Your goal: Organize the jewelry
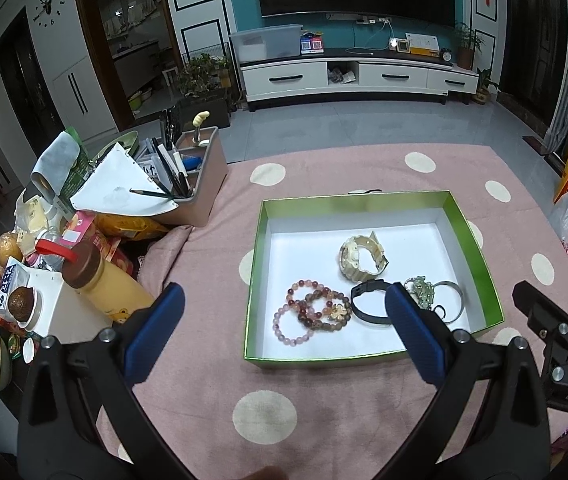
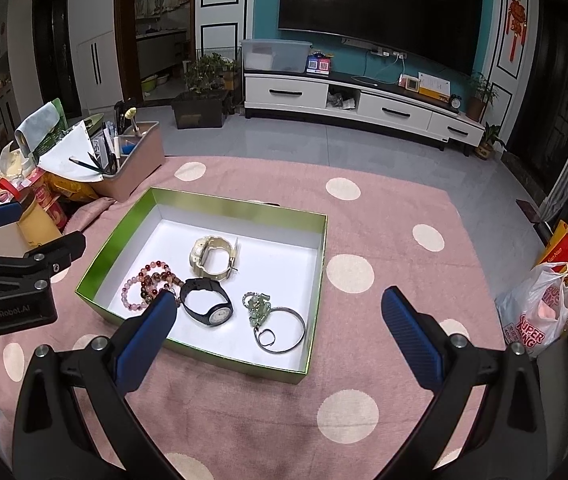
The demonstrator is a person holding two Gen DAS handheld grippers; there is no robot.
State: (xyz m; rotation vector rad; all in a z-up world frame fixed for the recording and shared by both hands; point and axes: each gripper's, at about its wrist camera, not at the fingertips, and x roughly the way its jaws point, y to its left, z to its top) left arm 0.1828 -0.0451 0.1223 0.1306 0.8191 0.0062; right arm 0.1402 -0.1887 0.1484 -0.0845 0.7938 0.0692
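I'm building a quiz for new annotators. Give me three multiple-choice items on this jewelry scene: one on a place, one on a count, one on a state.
1. Where is the black watch?
A. on the cloth
B. inside the green box
C. in the pen caddy

2. How many watches lie in the box?
A. one
B. two
C. four

3. How is the right gripper?
A. open, empty
B. shut on a bangle
C. shut on beads

Answers: 1 B, it rests on the box's white floor; 2 B, the black one and the cream watch; 3 A, its fingers stand wide apart, holding nothing.
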